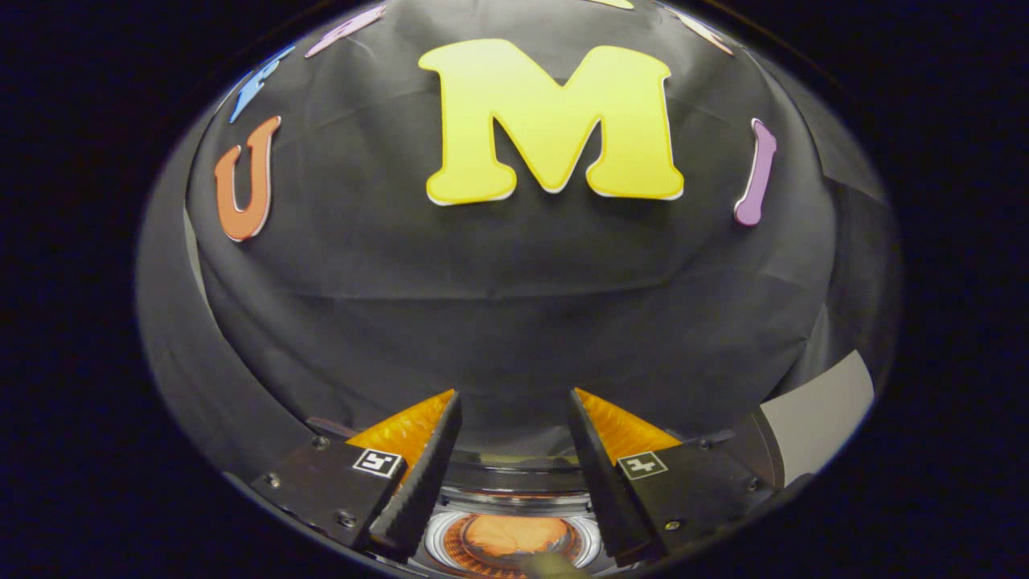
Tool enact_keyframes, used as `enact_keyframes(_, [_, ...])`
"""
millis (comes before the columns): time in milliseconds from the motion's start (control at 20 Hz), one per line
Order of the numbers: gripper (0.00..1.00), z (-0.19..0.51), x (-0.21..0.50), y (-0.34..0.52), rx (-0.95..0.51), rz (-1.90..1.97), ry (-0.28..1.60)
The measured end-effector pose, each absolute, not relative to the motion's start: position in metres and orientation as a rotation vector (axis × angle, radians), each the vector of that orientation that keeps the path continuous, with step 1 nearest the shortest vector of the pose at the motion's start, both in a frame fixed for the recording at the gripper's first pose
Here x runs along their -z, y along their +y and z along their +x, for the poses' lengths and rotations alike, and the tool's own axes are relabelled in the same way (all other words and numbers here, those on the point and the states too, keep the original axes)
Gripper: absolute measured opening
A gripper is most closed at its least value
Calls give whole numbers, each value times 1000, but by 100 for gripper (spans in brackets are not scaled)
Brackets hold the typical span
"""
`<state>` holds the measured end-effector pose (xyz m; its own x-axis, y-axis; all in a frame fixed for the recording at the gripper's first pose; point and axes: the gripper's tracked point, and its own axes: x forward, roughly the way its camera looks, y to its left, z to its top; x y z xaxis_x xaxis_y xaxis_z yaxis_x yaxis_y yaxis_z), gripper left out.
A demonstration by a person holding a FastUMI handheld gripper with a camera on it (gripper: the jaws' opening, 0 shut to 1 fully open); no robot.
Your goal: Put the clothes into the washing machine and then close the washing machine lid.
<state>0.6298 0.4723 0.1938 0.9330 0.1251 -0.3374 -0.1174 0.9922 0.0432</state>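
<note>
The gripper [514,458] hangs released, its fingers [418,482] spread and nothing between them. Directly below the gap — not ahead of it — sits the washing machine [514,537], its round opening showing orange cloth [514,532] already inside. The lid cannot be made out. Judging from this, the coming move is downward; the booth wall beyond matters little.

Washing machine [514,503] round opening below, between fingers; orange clothes [514,537] inside drum, lid open
</note>
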Motion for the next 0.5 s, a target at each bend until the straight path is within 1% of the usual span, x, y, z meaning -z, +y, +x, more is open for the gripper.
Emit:
enact_keyframes(250, [83, 640, -166, 469, -90, 8, 428])
enact_keyframes(450, [85, 641, -165, 469, -83, 12, 410])
enact_keyframes(500, [84, 641, -166, 470, -87, 22, 397])
